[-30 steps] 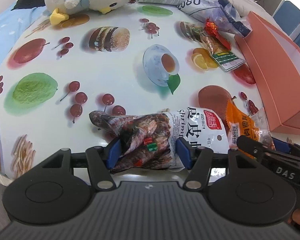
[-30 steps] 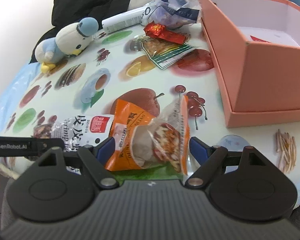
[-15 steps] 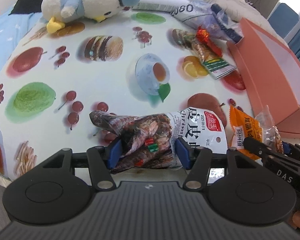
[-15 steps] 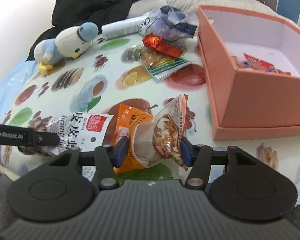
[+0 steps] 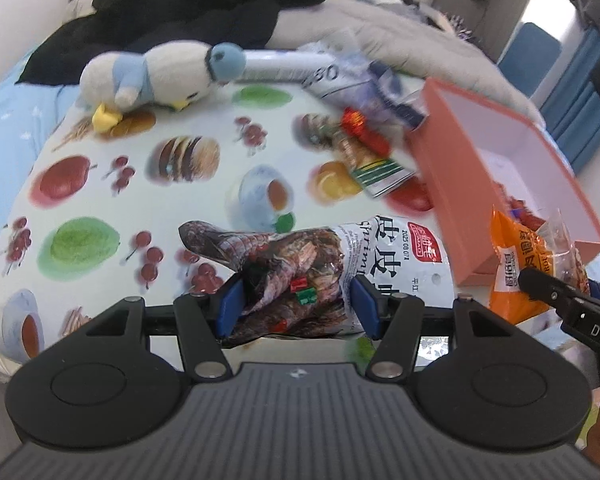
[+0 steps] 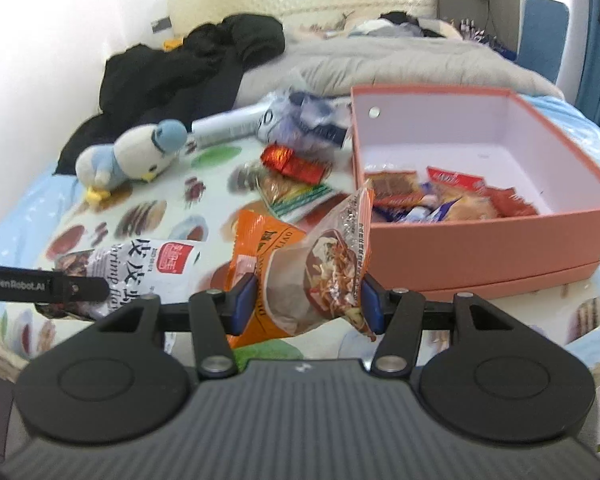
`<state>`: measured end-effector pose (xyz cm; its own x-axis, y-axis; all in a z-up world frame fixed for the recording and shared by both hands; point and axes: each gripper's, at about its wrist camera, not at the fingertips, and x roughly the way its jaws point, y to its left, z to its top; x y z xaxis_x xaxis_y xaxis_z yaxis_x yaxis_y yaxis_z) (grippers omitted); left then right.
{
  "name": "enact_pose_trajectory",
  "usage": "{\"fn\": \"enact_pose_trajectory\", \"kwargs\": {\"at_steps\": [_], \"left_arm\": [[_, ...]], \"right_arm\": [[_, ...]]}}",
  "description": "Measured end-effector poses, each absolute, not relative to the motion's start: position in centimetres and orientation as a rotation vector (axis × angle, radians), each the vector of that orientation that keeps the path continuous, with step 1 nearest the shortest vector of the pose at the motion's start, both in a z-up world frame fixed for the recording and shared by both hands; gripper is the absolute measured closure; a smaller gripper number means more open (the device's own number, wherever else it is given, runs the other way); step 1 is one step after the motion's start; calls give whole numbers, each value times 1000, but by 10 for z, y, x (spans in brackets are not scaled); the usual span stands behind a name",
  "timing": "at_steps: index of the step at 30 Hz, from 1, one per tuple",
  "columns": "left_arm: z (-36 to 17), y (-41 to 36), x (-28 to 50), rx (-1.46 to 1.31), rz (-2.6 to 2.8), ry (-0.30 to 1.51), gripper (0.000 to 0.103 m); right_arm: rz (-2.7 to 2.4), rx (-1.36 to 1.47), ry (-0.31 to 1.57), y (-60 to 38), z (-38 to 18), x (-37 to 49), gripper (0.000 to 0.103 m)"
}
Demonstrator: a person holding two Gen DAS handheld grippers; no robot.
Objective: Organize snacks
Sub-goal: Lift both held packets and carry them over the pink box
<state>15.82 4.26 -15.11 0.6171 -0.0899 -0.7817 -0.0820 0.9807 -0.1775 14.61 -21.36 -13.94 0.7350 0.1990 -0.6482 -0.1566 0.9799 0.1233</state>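
Note:
My left gripper (image 5: pixel 296 304) is shut on a white and dark shrimp snack bag (image 5: pixel 320 256) and holds it above the fruit-print cloth. My right gripper (image 6: pixel 306 300) is shut on an orange snack bag (image 6: pixel 300 272), lifted just left of the open pink box (image 6: pixel 500 240). The box (image 5: pixel 480 176) holds several snack packets (image 6: pixel 452 196). The orange bag also shows in the left wrist view (image 5: pixel 528 256), and the shrimp bag in the right wrist view (image 6: pixel 140 268).
A red packet (image 6: pixel 296 164), a green-striped packet (image 6: pixel 296 196) and a blue-white bag (image 6: pixel 300 120) lie left of the box. A plush penguin (image 5: pixel 156 76) and a white tube (image 6: pixel 228 126) lie at the cloth's far side, black clothing (image 6: pixel 188 68) behind.
Both grippers have risen with their bags. The right gripper closed on the orange bag, lifted it and moved toward the box, whose inside now shows.

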Motion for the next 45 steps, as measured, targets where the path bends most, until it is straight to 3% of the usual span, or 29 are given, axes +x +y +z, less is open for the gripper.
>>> {"fn": "enact_pose_trajectory", "kwargs": {"at_steps": [25,45], "left_arm": [[-61,-68,132,-91,-220,763,40],[-80,-153,275,-69,-300,847,40]], "right_arm": [[43,128,561,-297,-61,73,47],[-13,181,600,-367,-80,166,47]]}}
